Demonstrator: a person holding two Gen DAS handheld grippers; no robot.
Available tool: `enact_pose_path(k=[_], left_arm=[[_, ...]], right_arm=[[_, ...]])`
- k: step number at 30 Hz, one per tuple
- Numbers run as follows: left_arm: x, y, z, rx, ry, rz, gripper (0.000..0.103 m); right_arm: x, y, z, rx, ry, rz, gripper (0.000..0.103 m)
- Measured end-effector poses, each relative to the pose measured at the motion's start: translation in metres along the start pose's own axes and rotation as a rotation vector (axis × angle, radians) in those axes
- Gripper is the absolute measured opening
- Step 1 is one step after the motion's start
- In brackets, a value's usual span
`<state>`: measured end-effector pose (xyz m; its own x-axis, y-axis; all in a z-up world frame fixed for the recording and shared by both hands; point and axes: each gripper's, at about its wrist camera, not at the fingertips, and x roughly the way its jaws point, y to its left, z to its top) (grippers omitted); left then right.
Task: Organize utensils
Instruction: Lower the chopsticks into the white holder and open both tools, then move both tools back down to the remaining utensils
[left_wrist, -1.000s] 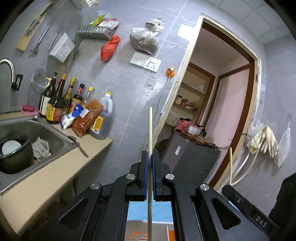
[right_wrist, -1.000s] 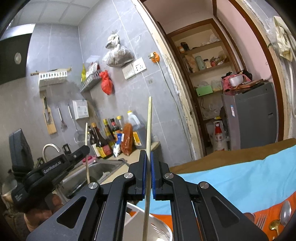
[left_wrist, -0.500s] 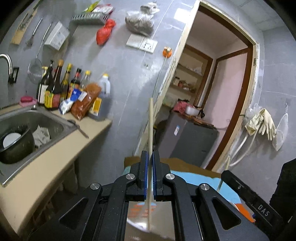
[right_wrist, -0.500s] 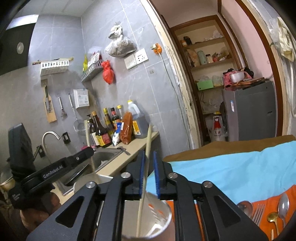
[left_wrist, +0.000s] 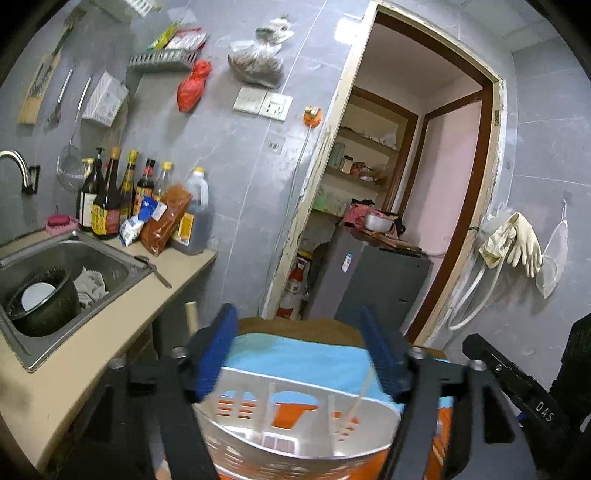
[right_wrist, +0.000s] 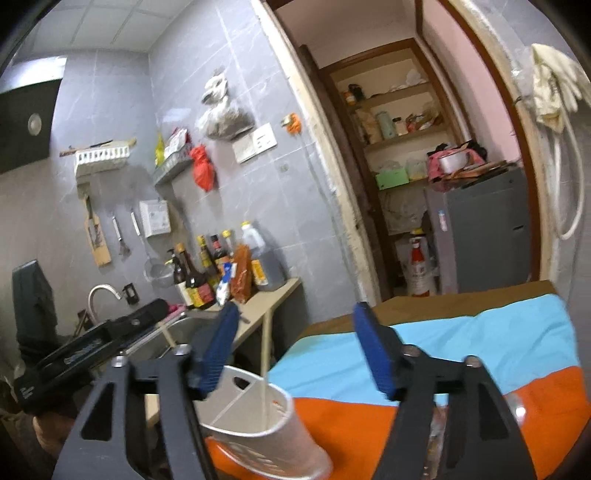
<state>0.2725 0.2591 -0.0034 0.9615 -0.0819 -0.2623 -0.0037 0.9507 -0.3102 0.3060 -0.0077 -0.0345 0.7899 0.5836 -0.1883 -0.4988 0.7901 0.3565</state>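
My left gripper (left_wrist: 299, 350) and right gripper (right_wrist: 295, 350) jaws have just been opening, empty now; both chopsticks (right_wrist: 264, 373) apparently dropped into the white utensil holder (right_wrist: 266, 435).

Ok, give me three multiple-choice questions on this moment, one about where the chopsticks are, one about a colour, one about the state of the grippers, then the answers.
1. Where are the chopsticks?
A. In the white utensil holder
B. In the sink
C. On the orange cloth

2. What colour are the pads on the fingers?
A. Red
B. Blue
C. Green

3. How do the left gripper and right gripper stand?
A. Both shut on a chopstick
B. One open, one shut
C. Both open, holding nothing

Answers: 1 A, both sticks stand inside the holder; 2 B, the pads show blue in both views; 3 C, the jaws have just been opening and nothing lies between them.
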Motion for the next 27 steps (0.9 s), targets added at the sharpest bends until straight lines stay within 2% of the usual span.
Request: enact_pose_path(k=[2, 3, 4, 8, 17, 27], left_arm=[[-0.007, -0.017, 0.0, 0.006, -0.014, 0.018, 0.083], [-0.01, -0.024, 0.001, 0.011, -0.02, 0.027, 0.087], [-0.014, -0.033, -0.001, 0.021, -0.029, 0.035, 0.088], [-0.025, -0.067, -0.007, 0.07, -0.046, 0.046, 0.095], [-0.036, -0.132, -0.043, 0.143, -0.018, 0.044, 0.095], [-0.023, -0.162, -0.093, 0.21, 0.073, 0.057, 0.095]], right_arm=[[-0.014, -0.007, 0.007, -0.004, -0.005, -0.021, 0.076], [-0.022, -0.01, 0.01, -0.008, -0.009, -0.03, 0.085], [-0.032, -0.015, 0.013, -0.011, -0.013, -0.041, 0.092], [-0.063, -0.031, 0.021, -0.02, -0.019, -0.084, 0.103], [-0.12, -0.061, 0.017, -0.073, -0.01, -0.18, 0.103], [-0.142, -0.098, -0.012, -0.097, 0.042, -0.257, 0.103]])
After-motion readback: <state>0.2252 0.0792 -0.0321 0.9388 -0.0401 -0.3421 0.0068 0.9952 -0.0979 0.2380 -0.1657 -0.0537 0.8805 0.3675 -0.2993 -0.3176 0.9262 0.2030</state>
